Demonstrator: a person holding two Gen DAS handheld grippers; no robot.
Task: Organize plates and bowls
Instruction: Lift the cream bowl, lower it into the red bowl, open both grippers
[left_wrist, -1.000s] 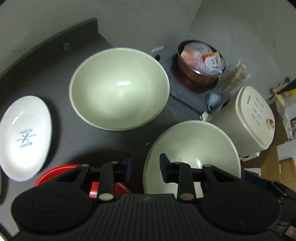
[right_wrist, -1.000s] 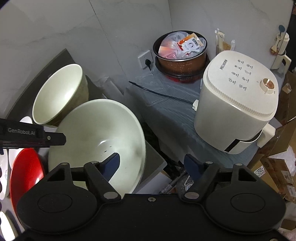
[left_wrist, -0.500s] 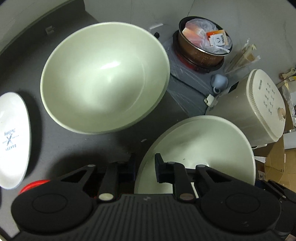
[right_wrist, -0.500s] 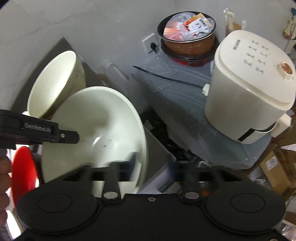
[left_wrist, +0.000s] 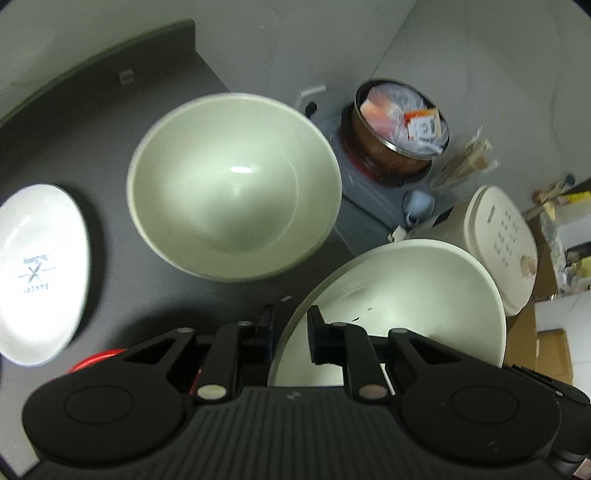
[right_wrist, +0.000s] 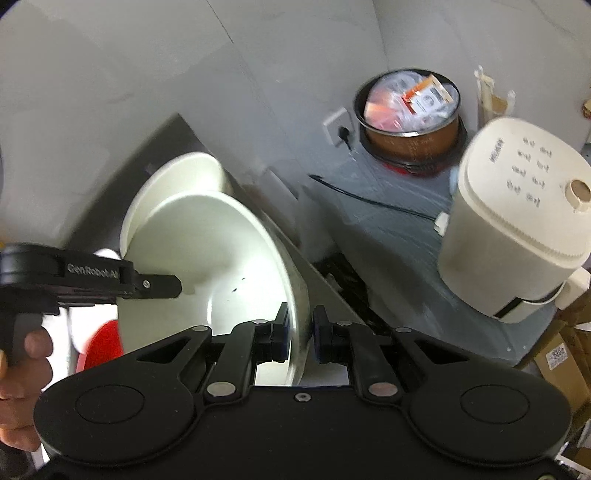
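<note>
Your left gripper (left_wrist: 290, 334) points steeply down, its jaws pinching the near rim of the wide, pale cream ceramic bowl (left_wrist: 406, 310). In the right wrist view your left hand (right_wrist: 22, 362) wraps that gripper's handle at the left edge. Your right gripper (right_wrist: 299, 338) also tilts down, its jaws clamped on the same bowl's right rim, so both hold it tilted above the dark desk (left_wrist: 74, 147).

On the desk, from the left, lie a white oval plate with a printed logo (left_wrist: 37, 273), a red dish (left_wrist: 99, 360) partly hidden by the left gripper, and a second pale green-white deep bowl (left_wrist: 232, 188). Right of the desk stand a brown pot stuffed with packets (left_wrist: 400, 138) and a cream rice cooker (left_wrist: 498, 243) against grey walls.
</note>
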